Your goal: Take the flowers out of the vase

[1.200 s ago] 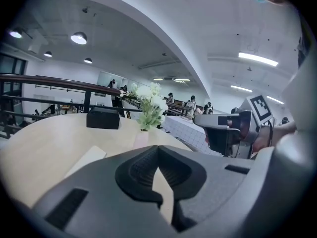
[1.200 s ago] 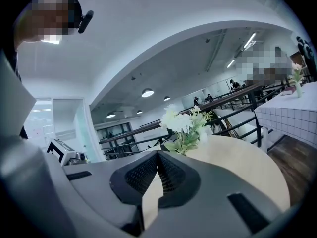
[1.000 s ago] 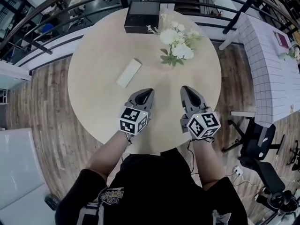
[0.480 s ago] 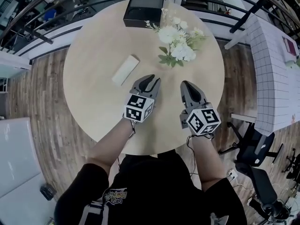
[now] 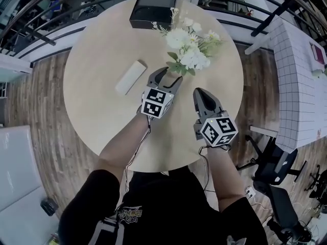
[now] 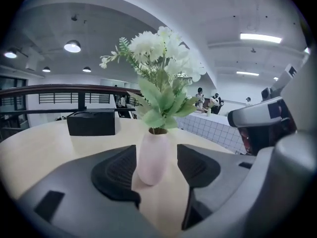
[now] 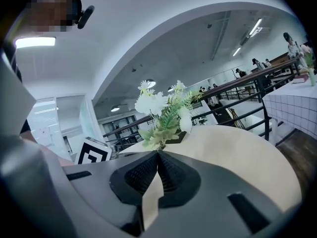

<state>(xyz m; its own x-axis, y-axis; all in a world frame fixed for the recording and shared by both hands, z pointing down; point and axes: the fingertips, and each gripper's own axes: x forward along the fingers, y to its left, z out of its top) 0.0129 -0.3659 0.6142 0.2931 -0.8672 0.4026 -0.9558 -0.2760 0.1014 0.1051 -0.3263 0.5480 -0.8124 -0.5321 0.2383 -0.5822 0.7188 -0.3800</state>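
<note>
White flowers with green leaves (image 5: 186,45) stand in a pale pink vase (image 6: 152,157) on the round wooden table (image 5: 97,106). From the head view the bouquet hides the vase. My left gripper (image 5: 166,77) reaches the foot of the bouquet. Its jaws have just been opening, and in the left gripper view the gripper (image 6: 156,167) has the vase framed between its open pads, which do not press on it. The flowers (image 6: 158,53) rise above the jaws. My right gripper (image 5: 200,92) is shut and empty, below and right of the bouquet. It (image 7: 157,155) points at the flowers (image 7: 161,108).
A black box (image 5: 152,9) sits at the table's far edge behind the flowers. A white flat bar (image 5: 131,77) lies left of my left gripper. Beyond the table stand a dark railing, a white gridded table (image 5: 301,75) and a black chair (image 5: 278,162) at the right.
My left gripper has moved forward up to the vase and its jaws have opened wide. The right gripper has crept slightly forward and stayed shut.
</note>
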